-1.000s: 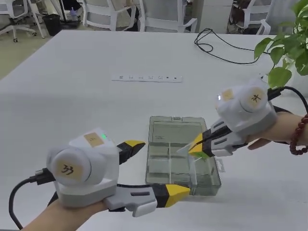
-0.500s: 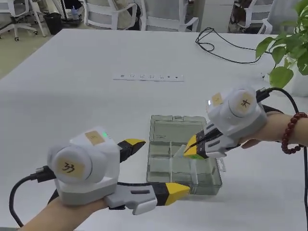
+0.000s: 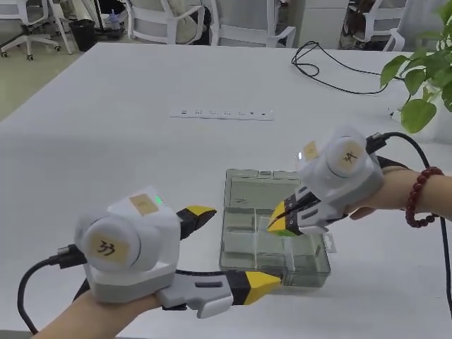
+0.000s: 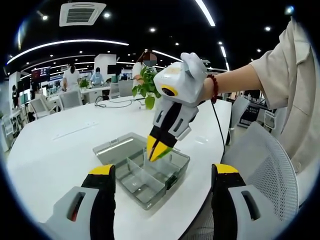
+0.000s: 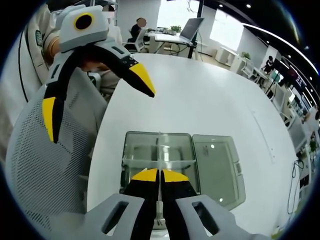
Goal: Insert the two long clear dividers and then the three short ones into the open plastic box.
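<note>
The plastic box [image 3: 237,248] lies open on the white table [image 3: 106,141], near the front edge, with its lid [image 3: 261,185] folded flat on the far side. There is 1 box, and 2 grippers are over or beside it.

The right gripper [image 3: 280,219] hangs over the middle of the box with its tips pointing down into it. Its 2 jaws are pressed together on 1 thin clear divider [image 3: 271,226], which in the right gripper view shows as a fine pale line between the yellow tips. The divider reaches down into the box, but I cannot tell if it is already seated.

Inside the box some clear walls stand upright and cross each other (at least 2, the exact number is hard to count through the clear plastic).

The left gripper [image 3: 234,247] is at the left front corner of the box, with its 2 jaws spread wide and nothing between them. The front jaw lies close along the front wall of the box.

Further away on the table there are 1 white power strip [image 3: 221,113] and 1 black cable [image 3: 332,67], both well apart from the box. 1 green plant [image 3: 424,78] stands at the right edge. 1 bead bracelet [image 3: 418,201] is on the wrist behind the right gripper. Several office chairs [image 3: 247,28] stand behind the table.
</note>
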The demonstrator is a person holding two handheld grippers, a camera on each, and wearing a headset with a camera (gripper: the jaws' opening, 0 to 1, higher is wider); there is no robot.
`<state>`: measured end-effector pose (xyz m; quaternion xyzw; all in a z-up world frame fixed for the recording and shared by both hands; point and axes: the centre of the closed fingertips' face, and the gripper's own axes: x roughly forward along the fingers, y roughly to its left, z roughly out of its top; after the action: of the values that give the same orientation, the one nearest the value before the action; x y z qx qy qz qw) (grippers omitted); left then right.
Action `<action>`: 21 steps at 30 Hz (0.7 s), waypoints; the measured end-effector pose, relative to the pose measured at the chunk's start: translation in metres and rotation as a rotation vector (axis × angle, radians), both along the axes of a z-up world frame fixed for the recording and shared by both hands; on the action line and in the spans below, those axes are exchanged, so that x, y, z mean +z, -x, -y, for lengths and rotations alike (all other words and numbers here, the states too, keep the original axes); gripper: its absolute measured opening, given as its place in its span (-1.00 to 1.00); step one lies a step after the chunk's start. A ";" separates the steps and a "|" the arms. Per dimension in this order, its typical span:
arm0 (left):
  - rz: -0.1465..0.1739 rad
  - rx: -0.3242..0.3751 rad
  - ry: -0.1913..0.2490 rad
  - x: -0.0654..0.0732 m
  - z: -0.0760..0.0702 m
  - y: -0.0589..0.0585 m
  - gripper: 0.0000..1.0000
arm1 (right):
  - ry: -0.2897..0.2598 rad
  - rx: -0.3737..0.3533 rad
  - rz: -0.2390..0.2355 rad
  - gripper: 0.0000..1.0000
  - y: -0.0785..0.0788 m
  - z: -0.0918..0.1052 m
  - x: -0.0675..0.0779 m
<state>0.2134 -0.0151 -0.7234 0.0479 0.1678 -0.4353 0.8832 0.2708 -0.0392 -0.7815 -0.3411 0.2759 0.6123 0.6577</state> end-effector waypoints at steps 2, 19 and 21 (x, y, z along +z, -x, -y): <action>0.000 -0.001 0.000 0.000 0.000 0.000 0.59 | 0.006 -0.005 -0.009 -0.95 -0.001 0.000 -0.003; 0.003 -0.004 0.001 0.002 0.003 0.003 0.59 | 0.110 -0.005 -0.059 -0.95 -0.001 0.000 -0.029; 0.005 -0.003 0.000 0.002 0.003 0.003 0.59 | 0.136 0.002 -0.060 -0.95 -0.001 0.000 -0.033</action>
<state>0.2106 -0.0180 -0.7211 0.0492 0.1653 -0.4366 0.8829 0.2717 -0.0389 -0.8145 -0.3668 0.3360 0.6026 0.6240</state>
